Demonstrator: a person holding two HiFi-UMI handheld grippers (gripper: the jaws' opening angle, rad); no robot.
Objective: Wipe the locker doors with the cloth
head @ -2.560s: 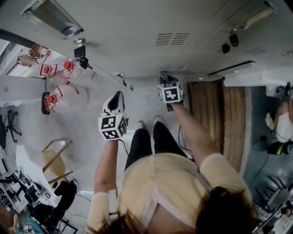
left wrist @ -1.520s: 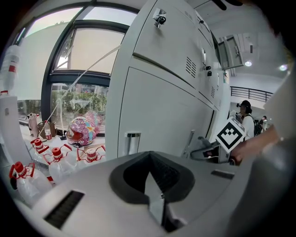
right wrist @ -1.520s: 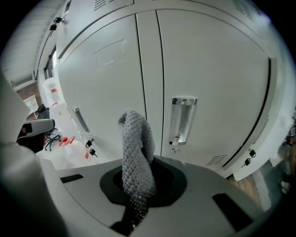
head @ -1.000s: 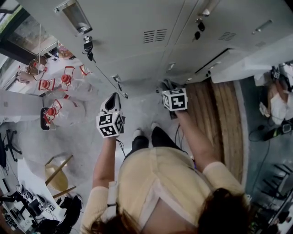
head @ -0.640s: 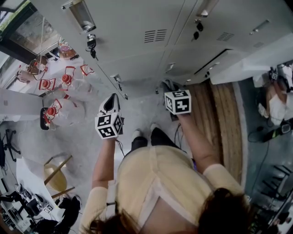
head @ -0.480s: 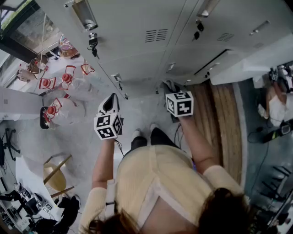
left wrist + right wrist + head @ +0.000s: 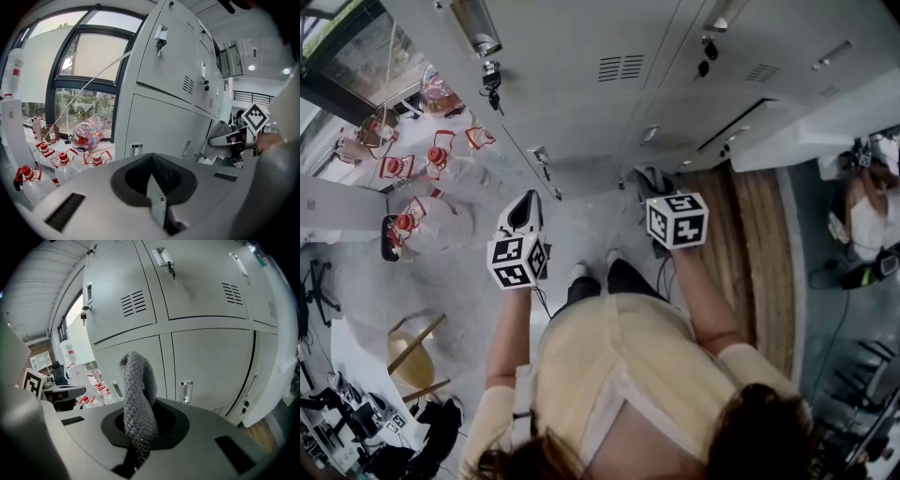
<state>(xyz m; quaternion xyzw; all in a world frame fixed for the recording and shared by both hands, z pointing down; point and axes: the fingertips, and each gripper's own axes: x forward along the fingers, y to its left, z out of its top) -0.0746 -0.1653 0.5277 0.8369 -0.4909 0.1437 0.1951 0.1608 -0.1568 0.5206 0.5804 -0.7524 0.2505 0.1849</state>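
Grey metal locker doors [image 7: 581, 56] fill the top of the head view and stand in front of both grippers [image 7: 159, 126] [image 7: 206, 362]. My right gripper [image 7: 654, 187] is shut on a grey knitted cloth [image 7: 138, 394], which sticks up from its jaws a little short of the lower doors. The cloth [image 7: 651, 177] shows just past the marker cube. My left gripper [image 7: 525, 208] is shut with nothing in it [image 7: 153, 180], pointing at a lower door. From the left gripper view, the right gripper [image 7: 233, 139] with its cloth [image 7: 218, 133] is off to the right.
Keys hang from locks [image 7: 493, 79] on the upper doors. One locker door [image 7: 797, 131] at the right stands ajar. Water bottles with red caps [image 7: 422, 169] sit on the floor at the left, near a window [image 7: 70, 70]. A wooden floor strip [image 7: 750, 244] lies right.
The right gripper with the cloth has drawn back from the lockers toward the person's body. The left gripper has shifted slightly back and left, still shut.
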